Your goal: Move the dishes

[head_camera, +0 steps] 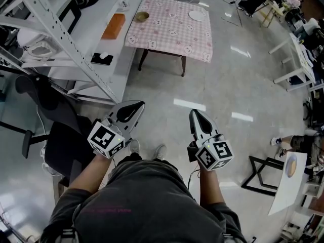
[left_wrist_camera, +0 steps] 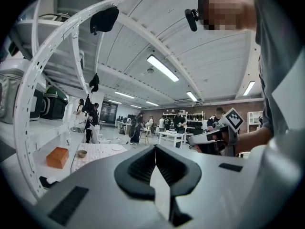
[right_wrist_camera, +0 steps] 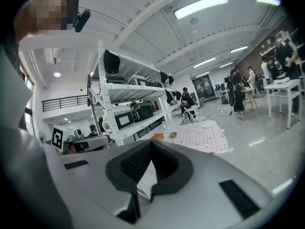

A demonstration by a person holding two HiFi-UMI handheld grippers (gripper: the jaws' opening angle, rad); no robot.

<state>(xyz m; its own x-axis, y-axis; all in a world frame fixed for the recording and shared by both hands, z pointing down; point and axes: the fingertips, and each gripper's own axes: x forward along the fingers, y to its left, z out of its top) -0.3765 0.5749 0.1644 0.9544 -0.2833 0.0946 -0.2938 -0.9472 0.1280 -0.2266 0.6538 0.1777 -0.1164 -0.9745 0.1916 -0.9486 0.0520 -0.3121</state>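
Left gripper point(head_camera: 135, 105) and right gripper point(head_camera: 195, 113), both closed and empty, should near the table point(head_camera: 172, 42), then open for the bowl point(head_camera: 142, 16) by its left edge.

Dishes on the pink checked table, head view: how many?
2. A small bowl sits at the table's left end, beside the shelving; a white plate lies toward its right end. Nothing seems hidden there.
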